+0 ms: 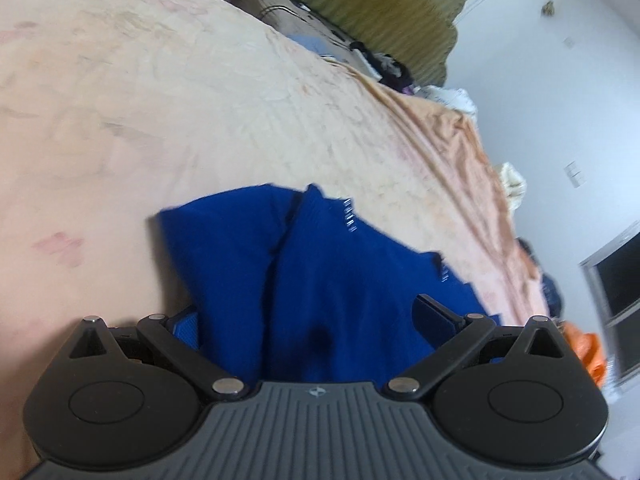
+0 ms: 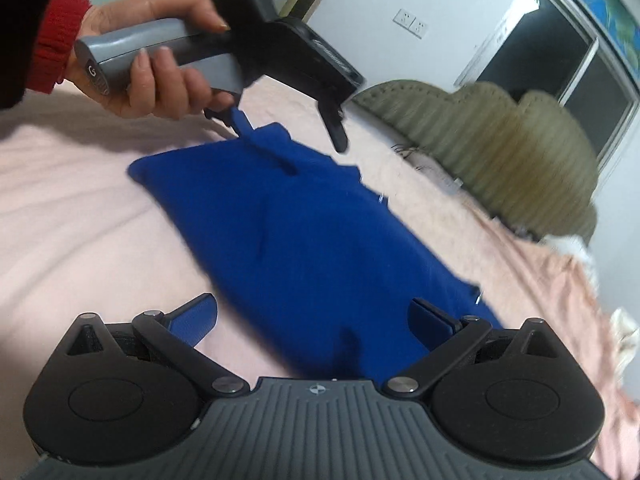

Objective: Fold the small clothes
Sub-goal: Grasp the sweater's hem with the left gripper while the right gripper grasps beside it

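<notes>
The blue knit garment (image 2: 304,240) lies on the bed (image 2: 80,208), soft and limp. My left gripper (image 1: 306,322) and right gripper (image 2: 312,320) both gape wide, empty; I'd pinch near hem corners.

1. Your left gripper (image 1: 310,320) has its 2 fingers spread wide, the blue garment (image 1: 320,280) bunched between them.
2. The garment lies on the peach bedspread (image 1: 180,100).
3. An olive headboard (image 1: 372,12) stands beyond.
</notes>
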`<move>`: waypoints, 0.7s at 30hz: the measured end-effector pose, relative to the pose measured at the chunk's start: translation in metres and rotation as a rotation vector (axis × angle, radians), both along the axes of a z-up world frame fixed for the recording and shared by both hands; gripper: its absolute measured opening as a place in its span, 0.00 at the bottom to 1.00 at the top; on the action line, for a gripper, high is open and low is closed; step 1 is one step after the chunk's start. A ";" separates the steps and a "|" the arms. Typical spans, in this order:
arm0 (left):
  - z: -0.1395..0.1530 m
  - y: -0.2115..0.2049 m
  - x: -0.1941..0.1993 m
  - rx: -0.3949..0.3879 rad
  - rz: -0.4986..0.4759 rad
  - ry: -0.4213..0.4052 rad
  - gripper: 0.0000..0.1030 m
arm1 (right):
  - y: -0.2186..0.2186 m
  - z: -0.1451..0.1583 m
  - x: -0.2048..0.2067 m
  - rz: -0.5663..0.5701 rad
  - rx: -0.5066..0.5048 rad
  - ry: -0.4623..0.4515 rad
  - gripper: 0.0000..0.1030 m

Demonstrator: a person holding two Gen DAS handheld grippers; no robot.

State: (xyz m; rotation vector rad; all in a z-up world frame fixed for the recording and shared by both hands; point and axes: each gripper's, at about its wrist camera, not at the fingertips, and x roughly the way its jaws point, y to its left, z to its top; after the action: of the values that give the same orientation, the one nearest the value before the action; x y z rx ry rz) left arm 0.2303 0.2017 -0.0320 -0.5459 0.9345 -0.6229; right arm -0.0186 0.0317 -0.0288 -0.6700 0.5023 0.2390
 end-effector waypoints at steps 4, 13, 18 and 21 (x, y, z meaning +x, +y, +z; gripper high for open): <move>-0.003 -0.015 0.019 -0.015 -0.010 -0.006 1.00 | 0.034 -0.008 0.026 -0.006 -0.092 -0.079 0.99; 0.007 -0.051 0.035 0.258 0.043 -0.068 0.19 | 0.073 -0.014 0.059 0.077 -0.116 -0.062 0.47; 0.019 -0.057 0.025 0.314 0.073 -0.089 0.11 | 0.074 -0.014 0.051 0.126 -0.085 -0.024 0.09; 0.036 -0.068 0.016 0.377 0.091 -0.128 0.11 | 0.066 -0.005 0.047 0.132 -0.035 -0.041 0.06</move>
State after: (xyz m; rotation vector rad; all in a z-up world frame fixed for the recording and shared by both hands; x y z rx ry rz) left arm 0.2458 0.1340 0.0042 -0.2074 0.8739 -0.3820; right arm 0.0287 0.0979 -0.0341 -0.7415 0.4246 0.3411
